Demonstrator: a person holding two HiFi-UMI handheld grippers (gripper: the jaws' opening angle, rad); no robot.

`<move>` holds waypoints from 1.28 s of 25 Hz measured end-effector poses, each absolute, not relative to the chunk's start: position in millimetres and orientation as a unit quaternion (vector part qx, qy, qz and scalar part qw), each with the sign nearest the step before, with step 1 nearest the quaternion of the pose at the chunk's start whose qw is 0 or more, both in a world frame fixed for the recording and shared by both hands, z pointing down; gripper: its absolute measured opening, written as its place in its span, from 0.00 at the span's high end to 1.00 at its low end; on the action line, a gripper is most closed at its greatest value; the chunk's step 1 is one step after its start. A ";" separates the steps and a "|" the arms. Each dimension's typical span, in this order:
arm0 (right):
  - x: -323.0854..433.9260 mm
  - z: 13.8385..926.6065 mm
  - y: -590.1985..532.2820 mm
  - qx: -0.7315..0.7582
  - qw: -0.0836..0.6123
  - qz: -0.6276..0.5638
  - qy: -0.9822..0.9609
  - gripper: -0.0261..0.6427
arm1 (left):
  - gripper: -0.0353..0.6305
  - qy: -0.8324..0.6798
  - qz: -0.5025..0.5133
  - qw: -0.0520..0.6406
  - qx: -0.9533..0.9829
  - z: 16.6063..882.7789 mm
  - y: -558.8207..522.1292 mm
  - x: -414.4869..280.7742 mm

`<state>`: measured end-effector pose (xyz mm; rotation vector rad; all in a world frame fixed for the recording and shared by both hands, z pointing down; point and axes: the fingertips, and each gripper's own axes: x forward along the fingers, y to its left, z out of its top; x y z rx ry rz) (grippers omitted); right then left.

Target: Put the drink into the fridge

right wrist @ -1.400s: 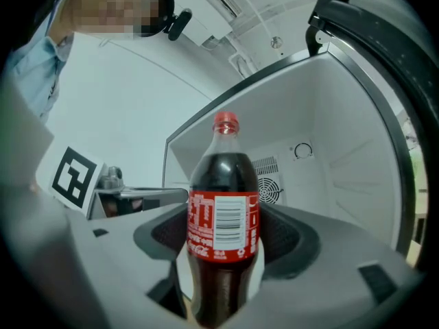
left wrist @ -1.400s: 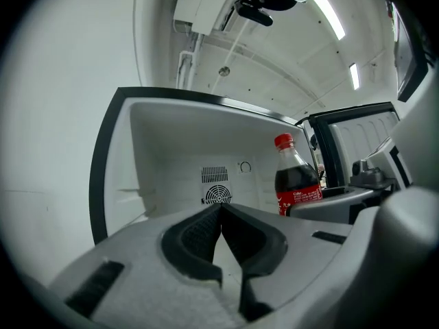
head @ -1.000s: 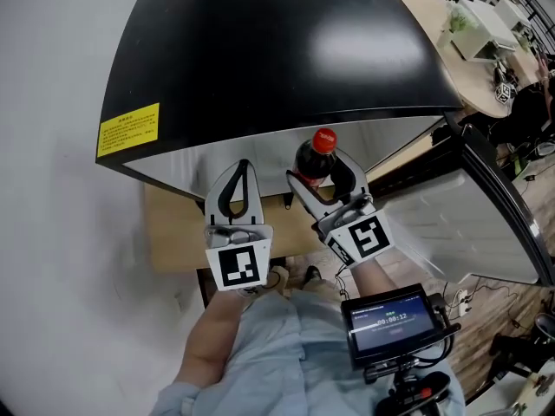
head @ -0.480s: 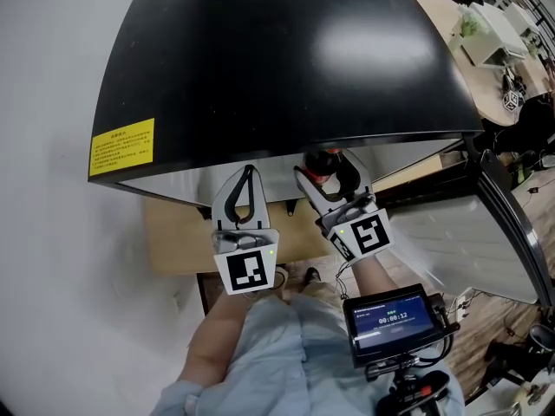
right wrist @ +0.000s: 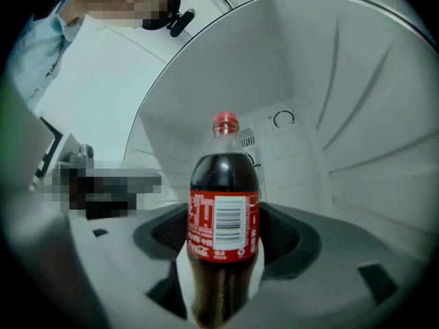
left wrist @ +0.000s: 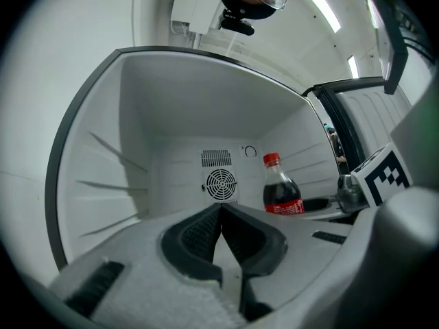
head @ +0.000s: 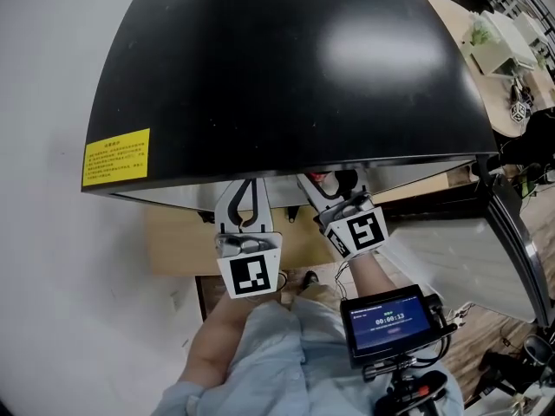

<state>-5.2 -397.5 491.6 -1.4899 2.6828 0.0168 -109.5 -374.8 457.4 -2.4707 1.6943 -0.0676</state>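
Note:
The drink is a dark cola bottle (right wrist: pixel 223 211) with a red cap and red label, standing upright between the jaws of my right gripper (right wrist: pixel 223 247), which is shut on its body. In the head view only a bit of the red cap (head: pixel 323 178) shows under the black top of the fridge (head: pixel 286 68), where my right gripper (head: pixel 334 187) reaches in. The left gripper view shows the bottle (left wrist: pixel 281 192) inside the white fridge cavity. My left gripper (left wrist: pixel 219 210) is shut and empty, beside it at the fridge opening (head: pixel 247 199).
The fridge's back wall carries a round fan vent (left wrist: pixel 221 181), and ribs line both side walls. Its door (head: pixel 451 232) stands open to the right. A yellow label (head: pixel 116 156) sits on the fridge top. A screen (head: pixel 388 319) hangs near my right arm. A round table (head: pixel 490 50) stands far right.
Both grippers have moved forward into the fridge opening. The bottle, plainly in sight a second ago in the head view, is now almost wholly hidden under the black top.

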 end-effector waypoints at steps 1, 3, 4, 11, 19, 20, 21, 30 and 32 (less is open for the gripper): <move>-6.1 493.9 -399.0 -0.484 0.036 0.006 0.874 0.50 | 0.93 0.564 -0.022 0.073 -0.822 458.0 -375.1 -108.7; -8.4 497.7 -401.6 -0.482 0.034 0.008 0.876 0.50 | 0.93 0.565 -0.023 0.074 -0.822 458.6 -374.8 -107.7; -9.1 500.0 -402.9 -0.481 0.034 0.009 0.876 0.50 | 0.93 0.565 -0.024 0.075 -0.822 459.3 -374.5 -107.1; -16.1 511.1 -411.6 -0.478 0.024 0.006 0.878 0.50 | 0.93 0.567 -0.027 0.071 -0.820 458.9 -372.1 -110.9; -19.4 519.3 -417.0 -0.471 0.017 0.010 0.882 0.50 | 0.93 0.573 -0.033 0.069 -0.816 461.8 -370.9 -113.0; -19.0 521.0 -417.8 -0.471 0.017 0.009 0.882 0.50 | 0.93 0.573 -0.034 0.070 -0.816 461.6 -370.2 -112.8; -18.8 522.7 -418.5 -0.470 0.017 0.008 0.882 0.50 | 0.93 0.574 -0.035 0.070 -0.815 461.5 -369.4 -112.8; -20.2 527.9 -427.8 -0.468 0.027 0.003 0.883 0.50 | 0.93 0.586 -0.044 0.067 -0.806 461.1 -365.1 -120.9; -20.2 526.5 -429.0 -0.469 0.033 0.005 0.882 0.50 | 0.93 0.587 -0.047 0.069 -0.805 459.8 -365.3 -122.9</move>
